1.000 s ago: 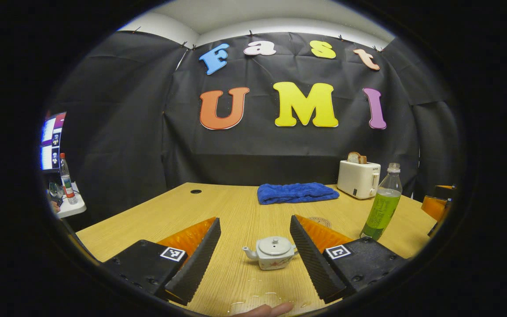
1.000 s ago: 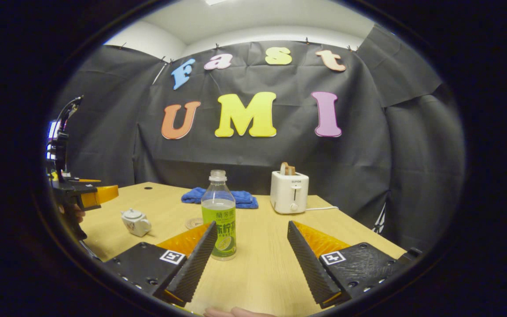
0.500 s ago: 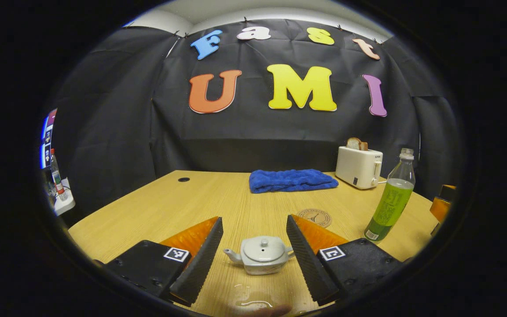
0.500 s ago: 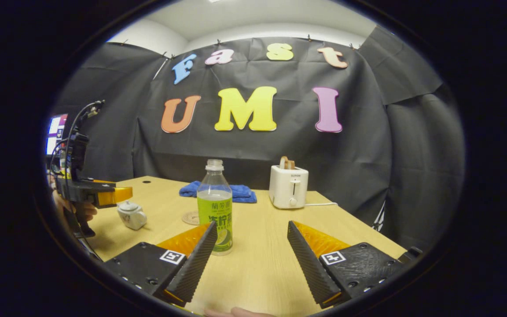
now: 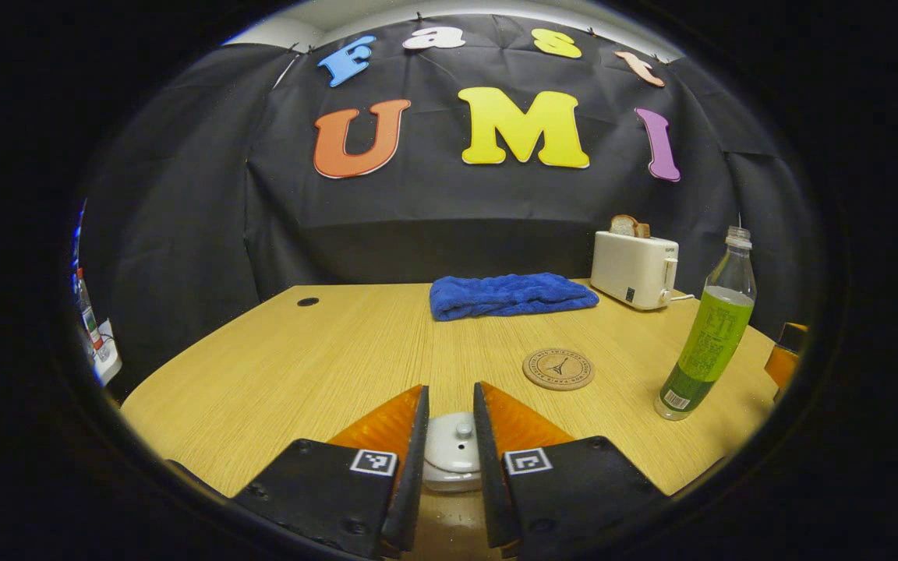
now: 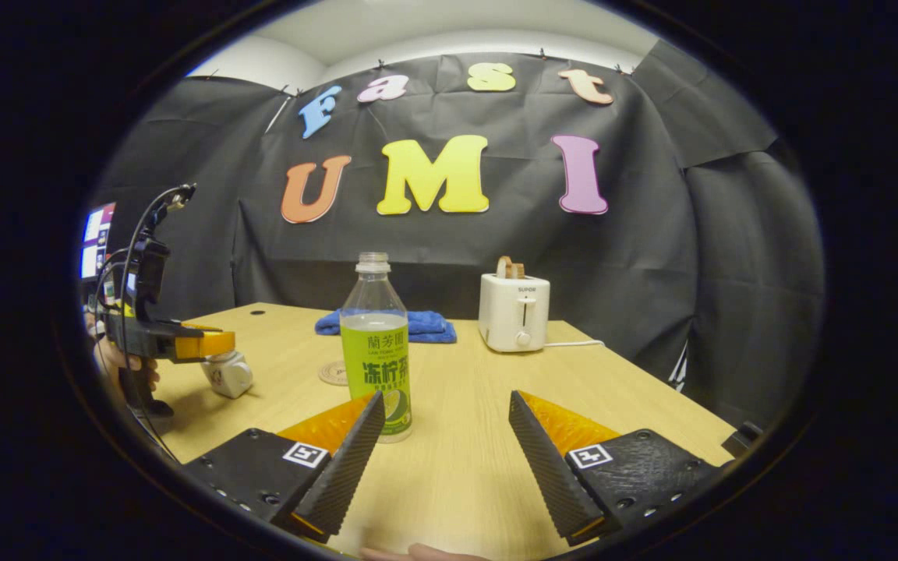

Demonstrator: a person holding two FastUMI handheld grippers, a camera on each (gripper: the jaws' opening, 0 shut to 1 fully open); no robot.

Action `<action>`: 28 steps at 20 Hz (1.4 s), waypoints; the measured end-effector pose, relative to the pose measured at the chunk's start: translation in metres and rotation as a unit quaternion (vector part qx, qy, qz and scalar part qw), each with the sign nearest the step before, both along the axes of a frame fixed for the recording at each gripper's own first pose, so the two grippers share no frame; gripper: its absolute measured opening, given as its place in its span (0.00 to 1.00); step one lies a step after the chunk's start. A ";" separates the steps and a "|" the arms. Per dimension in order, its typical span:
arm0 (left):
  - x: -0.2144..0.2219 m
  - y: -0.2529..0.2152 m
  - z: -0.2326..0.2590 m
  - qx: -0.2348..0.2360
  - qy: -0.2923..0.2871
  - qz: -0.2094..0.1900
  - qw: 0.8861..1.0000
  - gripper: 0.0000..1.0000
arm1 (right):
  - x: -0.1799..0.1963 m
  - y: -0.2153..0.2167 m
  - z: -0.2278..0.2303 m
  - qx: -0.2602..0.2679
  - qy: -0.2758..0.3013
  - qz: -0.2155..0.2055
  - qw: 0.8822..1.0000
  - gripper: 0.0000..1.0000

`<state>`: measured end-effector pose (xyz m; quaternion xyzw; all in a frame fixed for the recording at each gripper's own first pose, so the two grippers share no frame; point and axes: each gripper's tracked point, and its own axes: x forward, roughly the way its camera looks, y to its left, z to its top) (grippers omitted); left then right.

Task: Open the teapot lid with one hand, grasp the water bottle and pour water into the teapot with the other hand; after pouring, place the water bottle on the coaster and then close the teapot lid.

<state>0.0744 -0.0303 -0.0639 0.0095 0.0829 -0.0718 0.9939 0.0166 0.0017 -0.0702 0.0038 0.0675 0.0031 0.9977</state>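
Above the teapot (image 5: 451,461), left claw (image 5: 447,444) nearly closed around its lid knob (image 5: 463,428).

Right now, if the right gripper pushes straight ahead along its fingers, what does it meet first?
Probably the water bottle, just left of centre beyond the open right gripper; dead centre looks free as far as the toaster. Depth is unclear.

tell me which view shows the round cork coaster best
The left gripper view: the round cork coaster lies fully visible on the bare wooden table, its printed top facing the camera. In the right gripper view the coaster is farther off and partly hidden behind the green-labelled plastic bottle.
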 end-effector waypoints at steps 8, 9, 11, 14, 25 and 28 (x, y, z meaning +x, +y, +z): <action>0.000 0.001 0.005 0.004 0.004 -0.010 1.000 0.05 | 0.016 0.022 -0.011 0.015 0.012 0.020 1.000 0.96; -0.002 0.002 0.009 0.001 0.001 -0.011 1.000 0.05 | 0.018 0.027 -0.011 0.020 0.014 0.024 0.999 0.96; -0.004 0.003 0.022 0.002 -0.016 -0.010 1.000 0.05 | 0.024 0.036 -0.012 0.027 0.018 0.032 0.999 0.96; -0.011 0.003 0.040 0.002 -0.035 -0.014 0.999 0.04 | 0.033 0.050 -0.010 0.038 0.019 0.045 0.998 0.96; -0.047 0.033 0.058 -0.003 -0.046 -0.005 0.999 0.04 | 0.083 0.067 -0.022 0.055 0.032 0.027 0.998 0.93; -0.050 0.040 0.058 -0.024 -0.043 -0.002 0.999 0.04 | 0.083 0.071 -0.020 0.054 0.033 0.025 0.998 0.77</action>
